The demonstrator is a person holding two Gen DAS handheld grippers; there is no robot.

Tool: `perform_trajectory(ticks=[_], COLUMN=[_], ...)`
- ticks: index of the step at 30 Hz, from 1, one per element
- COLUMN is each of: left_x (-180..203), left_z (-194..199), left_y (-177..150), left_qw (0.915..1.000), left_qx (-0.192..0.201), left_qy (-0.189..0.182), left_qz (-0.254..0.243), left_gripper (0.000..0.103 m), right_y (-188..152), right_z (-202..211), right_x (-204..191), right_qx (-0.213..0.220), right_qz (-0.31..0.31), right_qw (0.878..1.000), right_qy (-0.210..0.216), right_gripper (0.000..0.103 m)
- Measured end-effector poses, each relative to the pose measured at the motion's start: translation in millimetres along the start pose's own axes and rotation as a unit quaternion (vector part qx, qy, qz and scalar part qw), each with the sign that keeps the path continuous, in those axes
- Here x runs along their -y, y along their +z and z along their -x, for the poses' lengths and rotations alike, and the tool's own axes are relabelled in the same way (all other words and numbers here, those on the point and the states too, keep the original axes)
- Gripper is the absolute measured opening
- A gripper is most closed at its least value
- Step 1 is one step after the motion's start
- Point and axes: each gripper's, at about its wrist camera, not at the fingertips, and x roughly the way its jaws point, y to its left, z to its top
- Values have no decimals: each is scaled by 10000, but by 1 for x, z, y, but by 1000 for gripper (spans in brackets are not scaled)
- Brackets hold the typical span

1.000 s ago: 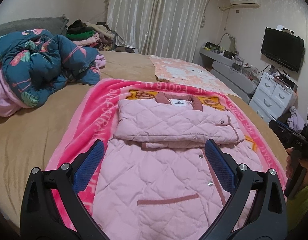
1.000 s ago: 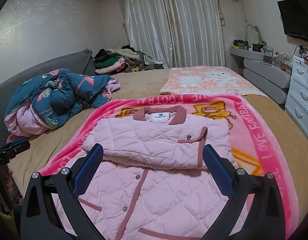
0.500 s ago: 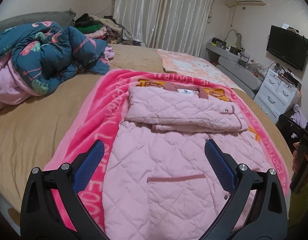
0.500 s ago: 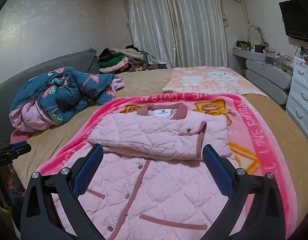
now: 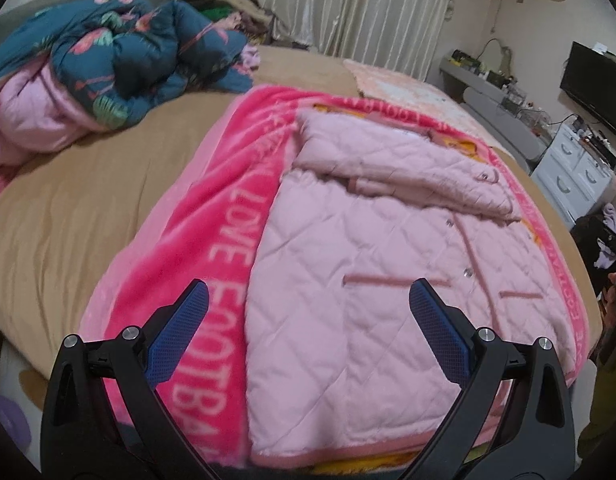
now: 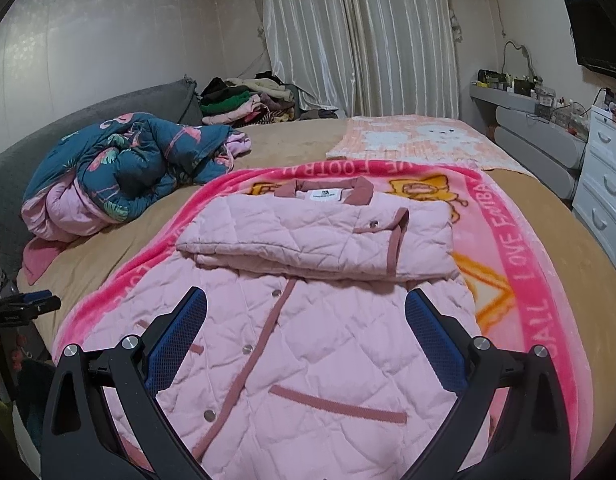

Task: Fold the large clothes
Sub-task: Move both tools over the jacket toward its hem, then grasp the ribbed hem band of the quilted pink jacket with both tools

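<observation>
Jacket [image 6: 308,360] lies flat on the pink blanket [image 5: 211,240], buttoned front up, sleeves already folded across the chest into a band below the collar. Bottom hem sits nearest us, at the bed's [image 5: 87,200] near edge.

Both tools hang above the hem w/ nothing held: left gripper [image 5: 308,320] fingers spread wide over the hem's left corner area, right gripper [image 6: 305,320] equally wide over the lower front, btwn the pocket trims.

Step in hand, we reckon: bottom-to-top fold. To do it well we'd drop each tool to its own hem corner, pinch through both quilted layers (not just the top one), lift together at even height, carry the hem up to meet the collar, edges square w/ the sleeve band. Padded fabric prob. springs back, so we'd press the crease after laying it down. Risk: catching the blanket w/ the hem.

Count: 1 jacket, 1 pink blanket, 2 grippers, 2 pocket trims, approx. 5 snaps showing in right view, 1 crumpled teal duvet [image 6: 127,160], 1 pale orange mat [image 6: 412,140] beyond.
</observation>
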Motion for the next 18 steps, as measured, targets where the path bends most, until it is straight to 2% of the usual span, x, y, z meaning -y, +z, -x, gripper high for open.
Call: perform_trajectory(ticks=[4, 7, 10, 18], left_x=[-8, -10, -11, -14], left_z=[-8, -21, -30, -59], left_y=[-14, -26, -33, -49], left_qw=[9996, 9979, 9964, 9865], left_qx=[-265, -620, -816, -1499], left_qy=[-26, -131, -80, -313], left_qz=[122, 159, 199, 576], left_gripper=[94, 94, 94, 94], right_y=[-6, -9, -13, -32], right_z=[3, 7, 11, 19], right_x=[4, 8, 13, 32], right_qx=[-38, -38, -37, -251], right_qz=[-9, -20, -42, -44], right_qw=[10000, 10000, 10000, 9994], right_qy=[-26, -48, -66, -232], right_gripper=[99, 99, 99, 99])
